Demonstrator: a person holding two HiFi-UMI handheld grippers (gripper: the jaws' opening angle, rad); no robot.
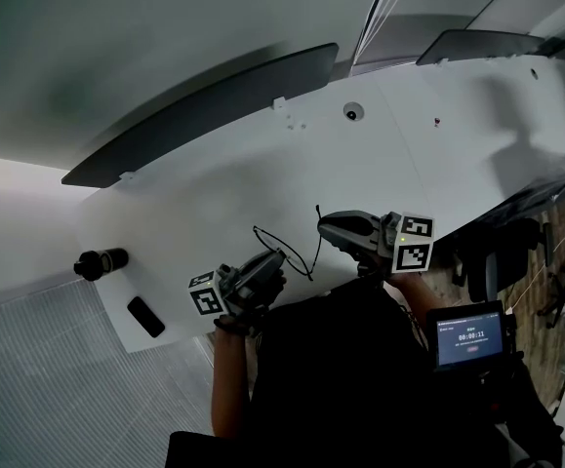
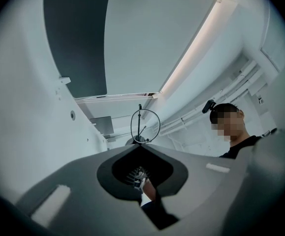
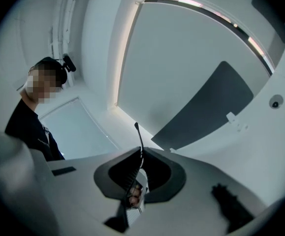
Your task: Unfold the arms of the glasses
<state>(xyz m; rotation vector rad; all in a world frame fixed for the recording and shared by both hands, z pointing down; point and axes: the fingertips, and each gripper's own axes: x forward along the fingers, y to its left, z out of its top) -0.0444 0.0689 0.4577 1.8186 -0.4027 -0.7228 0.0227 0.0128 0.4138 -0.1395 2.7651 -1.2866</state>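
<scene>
One pair of thin black glasses (image 2: 139, 122) is held up between two grippers, near the front edge of the single white table (image 1: 262, 154). The left gripper (image 2: 141, 142) is clamped on the frame beside a round lens rim. The right gripper (image 3: 142, 150) is closed on one arm (image 3: 139, 136), which pokes up past its jaws. Two dark things lie at the table's left end, well apart from the glasses: one cylinder (image 1: 101, 261) and one flat slab (image 1: 145, 316).

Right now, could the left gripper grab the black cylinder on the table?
Probably not yet: the left gripper is shut on the glasses, so its jaws are full, though nothing stands between it and the black cylinder.
</scene>
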